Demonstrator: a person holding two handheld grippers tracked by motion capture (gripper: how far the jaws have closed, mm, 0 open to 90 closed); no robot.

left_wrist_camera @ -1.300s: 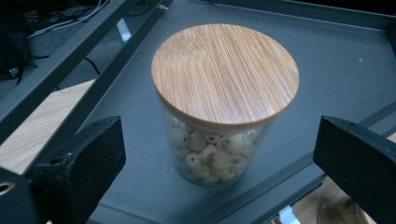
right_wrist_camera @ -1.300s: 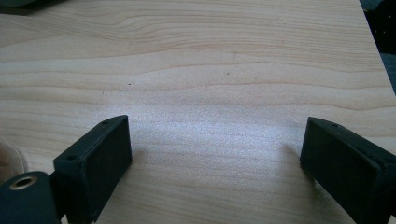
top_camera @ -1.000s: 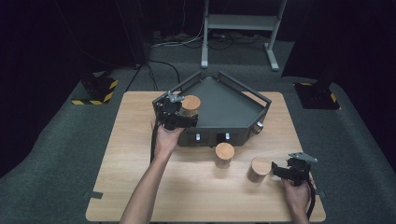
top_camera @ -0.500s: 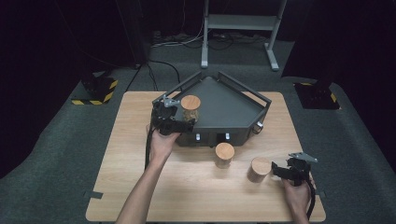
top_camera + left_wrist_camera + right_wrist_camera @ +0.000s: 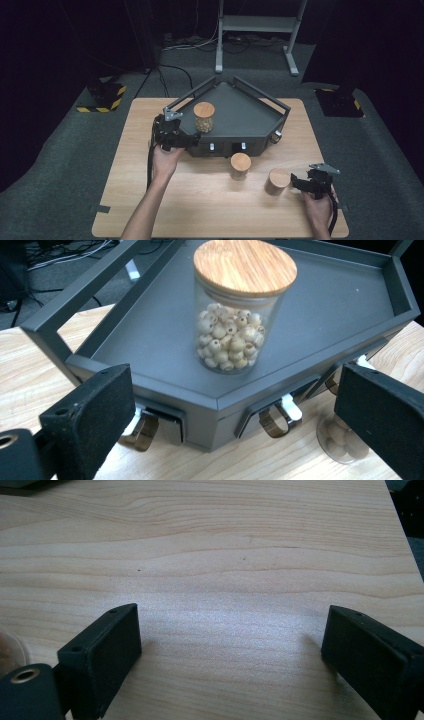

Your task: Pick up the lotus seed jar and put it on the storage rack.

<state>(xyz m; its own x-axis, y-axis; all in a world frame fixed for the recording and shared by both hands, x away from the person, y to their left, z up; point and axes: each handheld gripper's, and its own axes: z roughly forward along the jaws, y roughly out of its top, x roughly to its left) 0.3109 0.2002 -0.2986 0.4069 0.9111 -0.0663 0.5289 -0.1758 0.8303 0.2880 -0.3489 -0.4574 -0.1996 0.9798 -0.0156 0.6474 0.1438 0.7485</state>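
Work in hand: jars with wooden lids are being set onto a dark metal tray point(image 5: 260, 107).
Jar on tray: a bead jar point(image 5: 240, 305) stands upright on the tray floor, near its front left edge, free of any grip.
Left gripper point(image 5: 187, 141): jaws wide apart and empty, just off the tray's front edge with the jar beyond them (it looks like a release, with room left so the glass is not knocked).
Jars waiting: a middle jar point(image 5: 240, 165) stands on the table point(image 5: 125, 200) just in front of the tray; a right jar point(image 5: 277, 181) stands near the right gripper.
Right gripper point(image 5: 296, 182): jaws spread wide over bare wood, holding nothing, pointed at the right jar, probably the next pick.
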